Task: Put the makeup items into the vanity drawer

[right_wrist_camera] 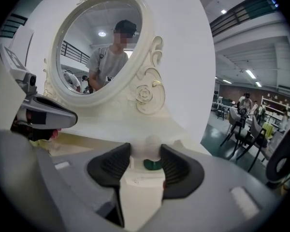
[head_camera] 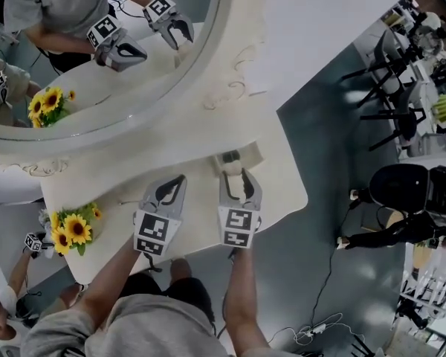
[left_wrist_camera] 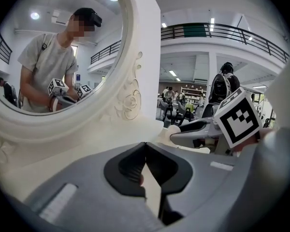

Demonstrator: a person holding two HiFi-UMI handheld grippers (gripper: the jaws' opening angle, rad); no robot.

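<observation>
My right gripper (head_camera: 236, 174) hangs over the back right part of the cream vanity top (head_camera: 279, 188). It is shut on a small bottle (head_camera: 230, 158) with a frosted cap and a green part. In the right gripper view the bottle (right_wrist_camera: 152, 148) sits between both black pads, which press its sides. My left gripper (head_camera: 178, 181) is beside it on the left, above the middle of the top, with its jaw tips touching and nothing between them (left_wrist_camera: 145, 146). No drawer shows in any view.
The oval mirror's carved frame (head_camera: 208, 88) stands at the back of the vanity. A bunch of sunflowers (head_camera: 73, 229) sits at the top's left end. Black chairs (head_camera: 390, 88) and a seated person (head_camera: 409, 192) are on the right, and a cable (head_camera: 323, 288) lies on the floor.
</observation>
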